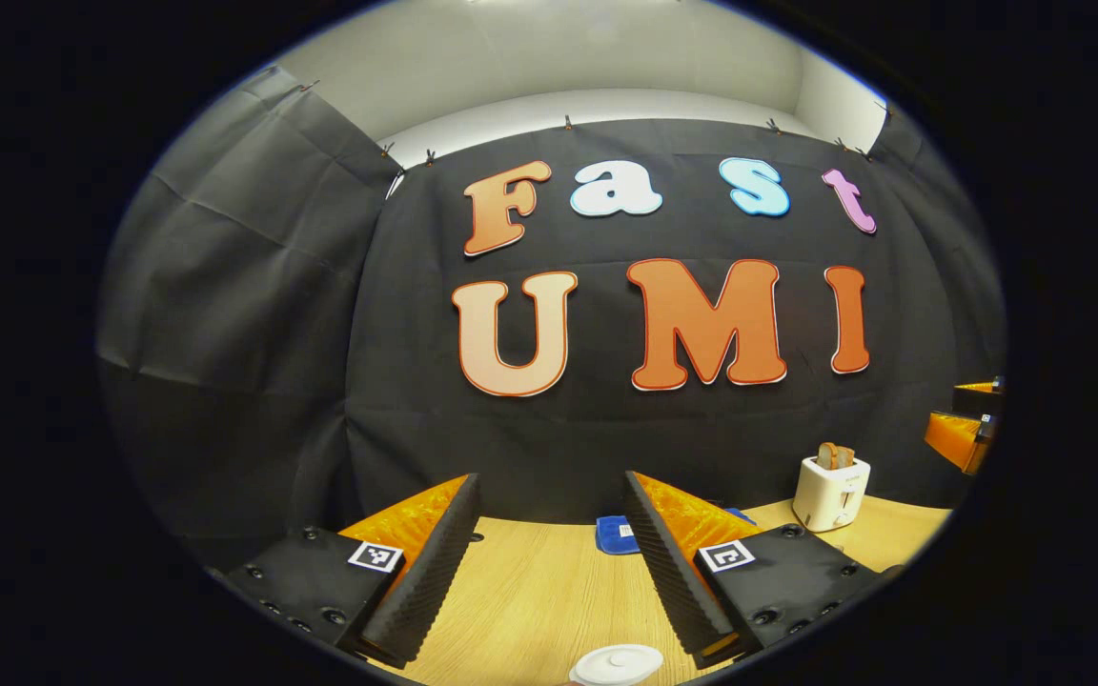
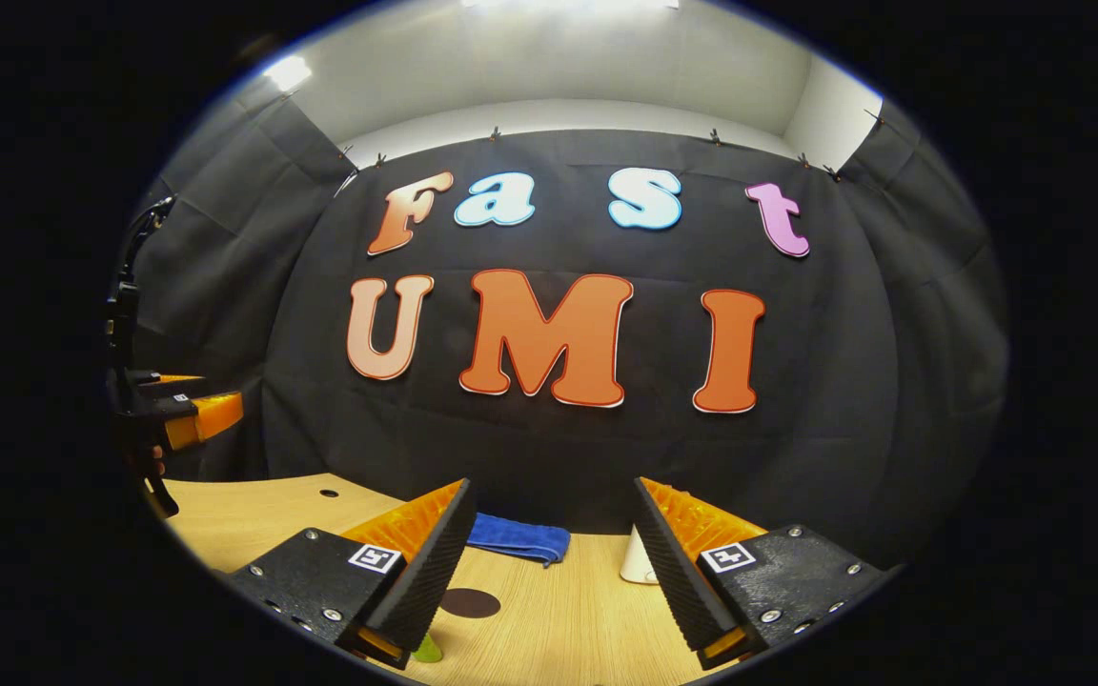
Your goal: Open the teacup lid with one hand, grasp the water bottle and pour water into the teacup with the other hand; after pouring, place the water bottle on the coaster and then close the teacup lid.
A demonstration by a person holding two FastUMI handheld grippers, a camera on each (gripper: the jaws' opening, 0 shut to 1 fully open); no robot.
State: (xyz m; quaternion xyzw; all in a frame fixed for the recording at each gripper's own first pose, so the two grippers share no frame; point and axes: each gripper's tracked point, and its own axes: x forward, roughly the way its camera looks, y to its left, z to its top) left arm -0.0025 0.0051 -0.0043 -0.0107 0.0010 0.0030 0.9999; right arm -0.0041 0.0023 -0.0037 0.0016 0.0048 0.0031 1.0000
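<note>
wood-grain table (image 1: 530, 600), glossy white lid (image 1: 618, 664), ribbed jaws

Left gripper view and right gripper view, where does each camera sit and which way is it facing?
Left gripper view: rides the open left gripper, facing the booth wall over the wooden table; toaster, white teacup lid.
Right gripper view: rides the open right gripper, facing the same wall; dark coaster; left gripper at far left.
Shared: table, blue cloth.
</note>
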